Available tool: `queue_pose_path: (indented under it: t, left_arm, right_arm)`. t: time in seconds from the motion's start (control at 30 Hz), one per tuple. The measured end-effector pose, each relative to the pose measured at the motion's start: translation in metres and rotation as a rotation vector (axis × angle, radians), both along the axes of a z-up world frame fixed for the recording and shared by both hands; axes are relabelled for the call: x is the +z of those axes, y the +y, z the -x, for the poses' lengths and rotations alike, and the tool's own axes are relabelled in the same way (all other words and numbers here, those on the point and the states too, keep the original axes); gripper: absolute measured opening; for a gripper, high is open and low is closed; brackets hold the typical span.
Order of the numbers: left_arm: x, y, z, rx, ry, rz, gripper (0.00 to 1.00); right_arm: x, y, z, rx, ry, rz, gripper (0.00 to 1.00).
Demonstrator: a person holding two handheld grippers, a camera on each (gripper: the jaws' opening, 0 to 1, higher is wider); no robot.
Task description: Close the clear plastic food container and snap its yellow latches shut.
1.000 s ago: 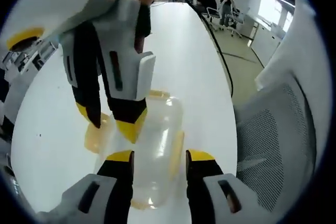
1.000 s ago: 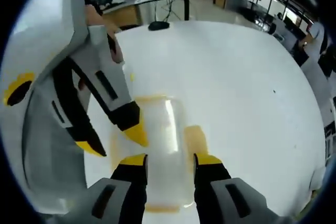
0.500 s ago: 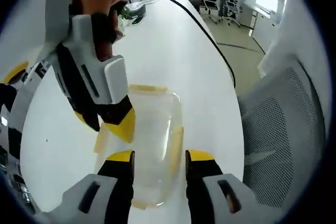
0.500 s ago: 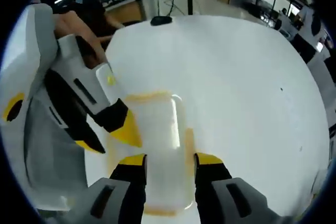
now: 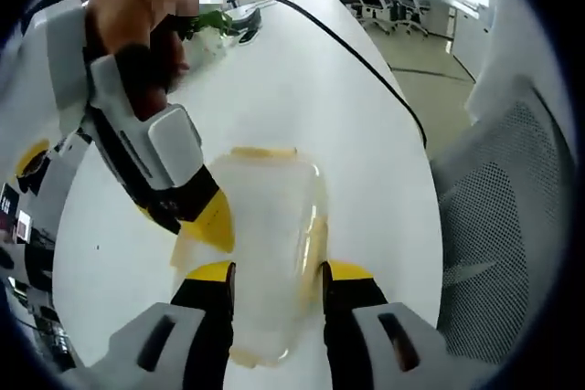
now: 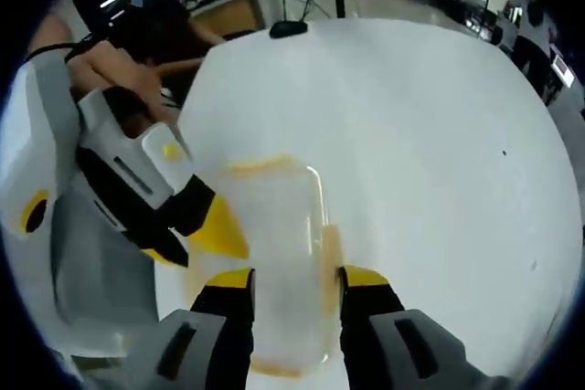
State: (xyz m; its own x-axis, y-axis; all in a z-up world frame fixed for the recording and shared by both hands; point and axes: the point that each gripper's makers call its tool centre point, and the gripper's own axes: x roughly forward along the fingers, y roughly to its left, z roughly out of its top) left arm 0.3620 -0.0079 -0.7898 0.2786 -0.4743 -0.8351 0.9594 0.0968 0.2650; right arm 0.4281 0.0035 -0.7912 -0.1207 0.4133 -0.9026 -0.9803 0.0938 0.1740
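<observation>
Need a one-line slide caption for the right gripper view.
Right gripper open over the clear plastic food container on the white table, left gripper at its yellow side latch.

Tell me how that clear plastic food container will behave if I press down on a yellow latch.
The clear plastic food container looks empty, so it is probably light. Resting on the smooth white table, it may well slide or tip under a one-sided push. Its thin, see-through walls likely flex somewhat. The yellow latches along its edges look like rigid flaps, so expect a firm snap.
</observation>
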Motion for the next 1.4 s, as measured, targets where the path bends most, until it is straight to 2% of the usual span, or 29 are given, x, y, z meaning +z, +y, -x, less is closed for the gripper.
queue_pose_path:
  t: [0.1, 0.17, 0.27, 0.33, 0.37, 0.4, 0.53, 0.7, 1.03, 1.13, 1.2, 1.27, 1.4]
  left_arm:
    - [-0.002, 0.000, 0.000, -0.009, -0.044, -0.037, 0.37]
    - [-0.003, 0.000, -0.001, 0.027, -0.044, -0.035, 0.35]
    - [-0.005, 0.000, -0.002, 0.032, -0.055, -0.045, 0.31]
    - [-0.005, -0.006, -0.003, 0.050, -0.070, -0.056, 0.30]
    - [-0.003, -0.003, -0.005, 0.052, -0.079, -0.053, 0.30]
    - [-0.003, 0.000, -0.005, 0.053, -0.067, -0.042, 0.30]
    - [-0.003, 0.002, -0.004, 0.048, -0.066, -0.050, 0.30]
    - [-0.005, 0.001, -0.003, 0.036, -0.079, -0.031, 0.32]
    - [-0.001, 0.000, -0.002, -0.014, -0.096, -0.045, 0.35]
    - [0.000, 0.000, -0.001, -0.023, -0.089, -0.053, 0.36]
    - [0.002, -0.005, 0.005, -0.021, -0.043, -0.012, 0.40]
    - [0.006, -0.005, 0.003, -0.031, -0.076, -0.011, 0.45]
    - [0.013, -0.008, 0.004, -0.042, -0.059, 0.012, 0.46]
  right_arm:
    - [-0.003, 0.000, 0.000, 0.026, 0.015, 0.034, 0.34]
    - [-0.003, 0.000, 0.001, 0.054, 0.021, 0.052, 0.34]
    - [-0.007, -0.001, 0.000, 0.038, 0.066, 0.075, 0.33]
    - [-0.009, 0.000, 0.000, 0.048, 0.099, 0.073, 0.32]
    - [-0.009, 0.002, 0.006, 0.056, 0.141, 0.071, 0.31]
    - [-0.009, 0.002, -0.003, 0.047, 0.118, 0.078, 0.31]
    - [-0.007, 0.001, -0.003, 0.030, 0.154, 0.053, 0.32]
    - [-0.007, 0.001, 0.000, 0.040, 0.139, 0.066, 0.33]
    - [-0.002, -0.002, 0.002, 0.007, 0.080, 0.019, 0.35]
    - [-0.001, -0.004, 0.001, 0.002, 0.039, 0.020, 0.42]
    - [0.000, -0.008, 0.002, 0.006, 0.029, 0.027, 0.45]
    - [0.006, -0.004, 0.001, -0.033, 0.020, -0.013, 0.44]
    - [0.009, -0.008, 0.003, -0.027, -0.010, -0.007, 0.44]
